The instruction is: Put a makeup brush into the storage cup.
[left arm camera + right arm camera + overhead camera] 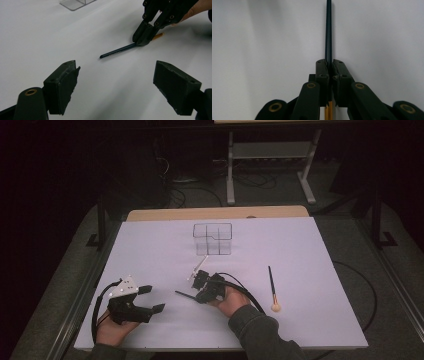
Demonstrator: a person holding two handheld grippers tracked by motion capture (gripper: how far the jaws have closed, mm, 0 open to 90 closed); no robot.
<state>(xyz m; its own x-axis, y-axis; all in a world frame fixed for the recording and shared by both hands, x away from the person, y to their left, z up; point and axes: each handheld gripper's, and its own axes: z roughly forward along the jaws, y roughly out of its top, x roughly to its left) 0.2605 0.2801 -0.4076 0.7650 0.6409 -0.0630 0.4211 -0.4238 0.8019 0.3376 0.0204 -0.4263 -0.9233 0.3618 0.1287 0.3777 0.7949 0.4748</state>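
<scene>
The right gripper (196, 295) was clenched on a slim dark teal pencil with an orange-yellow rear section (184, 294), its two black jaws pressed flat against the shaft from either side, as the right gripper view showed with the dark shaft (328, 30) running straight ahead from between the jaws and the orange part showing behind them. In the left gripper view the same pencil (117, 51) lay low against the white table surface (50, 37), its free end pointing away from the right gripper (143, 40) toward the left gripper's side, the orange end poking out behind the closed jaws. The left gripper (152, 299) stood released, jaws spread wide apart with nothing between them, resting near the table's front edge and apart from the pencil tip, held by the person's left hand (114, 330). The right hand (232, 302) held the right gripper from behind. Beyond the right gripper, farther up the table, stood a clear plastic box divided into compartments (213, 239); just ahead of the gripper a thin white stick-like item (196, 269) lay tilted, too small to identify. To the right gripper's outer side, well apart, lay a thin dark-handled brush with a pale rounded end (273, 291) on the white table surface (310, 250)
</scene>
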